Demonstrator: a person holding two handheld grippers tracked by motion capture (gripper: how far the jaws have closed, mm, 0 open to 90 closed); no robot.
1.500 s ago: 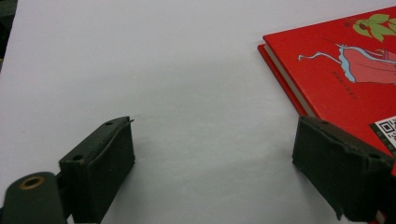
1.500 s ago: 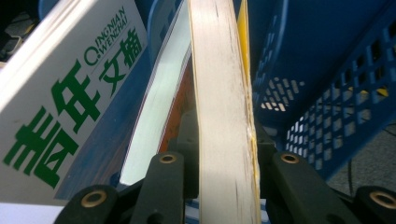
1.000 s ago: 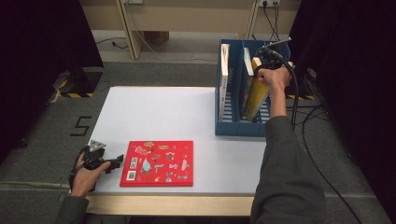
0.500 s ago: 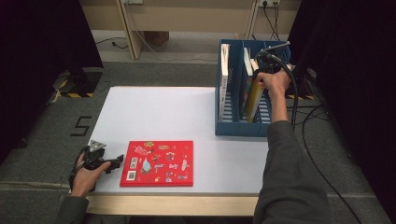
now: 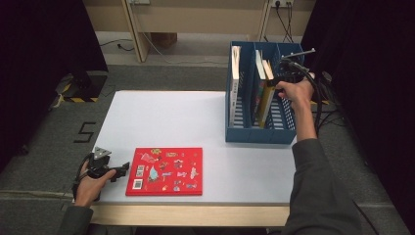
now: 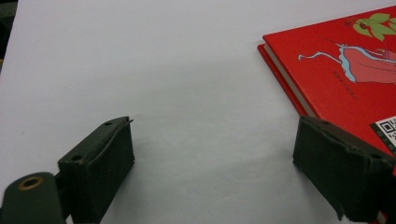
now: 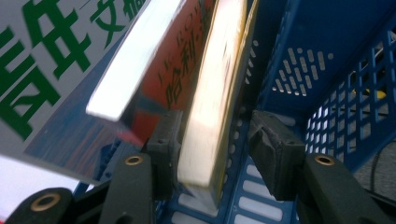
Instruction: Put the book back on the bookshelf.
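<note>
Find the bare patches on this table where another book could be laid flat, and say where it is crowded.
The widest free patch of the white table runs from its far edge down to the red book, left of the blue file rack. A narrower strip lies right of the red book, in front of the rack. Crowded: the rack's middle slot, where the right hand-held gripper straddles a yellow book.

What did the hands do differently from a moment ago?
The right gripper has just been opening its jaws: the yellow book is between them, one pad beside it and the other clear, so it is let go in the blue rack. The left gripper and the red book stayed where they were.
</note>
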